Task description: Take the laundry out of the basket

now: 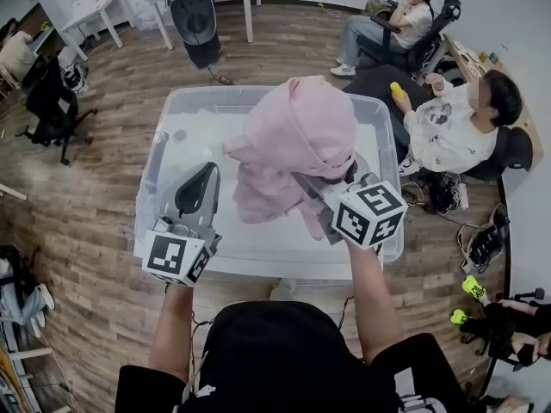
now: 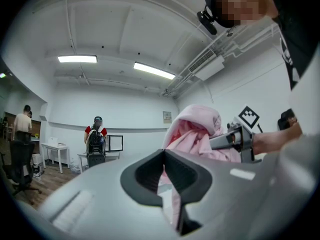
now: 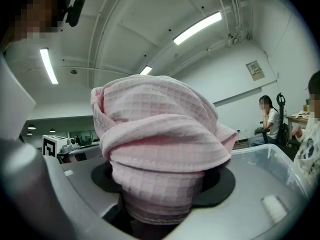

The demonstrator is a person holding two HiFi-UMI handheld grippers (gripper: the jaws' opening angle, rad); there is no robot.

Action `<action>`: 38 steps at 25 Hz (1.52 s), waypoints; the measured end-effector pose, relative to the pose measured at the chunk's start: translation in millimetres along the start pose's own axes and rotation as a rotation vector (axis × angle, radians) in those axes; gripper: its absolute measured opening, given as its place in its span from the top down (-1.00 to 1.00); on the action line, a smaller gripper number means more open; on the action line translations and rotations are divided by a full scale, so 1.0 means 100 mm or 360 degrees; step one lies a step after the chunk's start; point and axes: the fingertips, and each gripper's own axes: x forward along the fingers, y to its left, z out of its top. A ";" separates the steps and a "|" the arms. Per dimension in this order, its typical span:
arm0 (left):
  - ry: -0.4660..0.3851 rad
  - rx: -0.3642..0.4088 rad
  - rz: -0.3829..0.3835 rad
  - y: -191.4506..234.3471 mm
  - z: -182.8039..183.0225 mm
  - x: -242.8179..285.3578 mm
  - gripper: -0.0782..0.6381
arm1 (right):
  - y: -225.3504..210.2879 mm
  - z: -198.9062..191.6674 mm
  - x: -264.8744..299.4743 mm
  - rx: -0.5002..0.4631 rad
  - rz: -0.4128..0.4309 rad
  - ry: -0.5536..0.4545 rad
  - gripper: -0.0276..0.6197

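A bunched pink waffle towel [image 1: 297,136] hangs over the clear plastic bin [image 1: 172,103] that stands on the wood floor. My right gripper [image 1: 323,179] is shut on the towel's lower part and holds it above the bin's white bottom. In the right gripper view the towel [image 3: 155,134] fills the space between the jaws of the right gripper [image 3: 160,194]. My left gripper [image 1: 202,175] is over the bin's left half, shut and with nothing in it. Its closed jaws [image 2: 162,156] point up toward the towel [image 2: 195,129].
Two people sit to the right of the bin, one [image 1: 452,123] close by its far right corner and another [image 1: 405,24] farther back. A black machine [image 1: 196,20] stands behind the bin. A black office chair [image 1: 52,101] is at the left, and white tables [image 1: 90,11] stand at the back.
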 end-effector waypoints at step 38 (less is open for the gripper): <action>-0.0157 -0.0060 -0.0149 0.30 0.08 -1.77 0.76 | 1.80 -0.09 -0.64 -0.0125 -0.0229 -0.0138 -0.19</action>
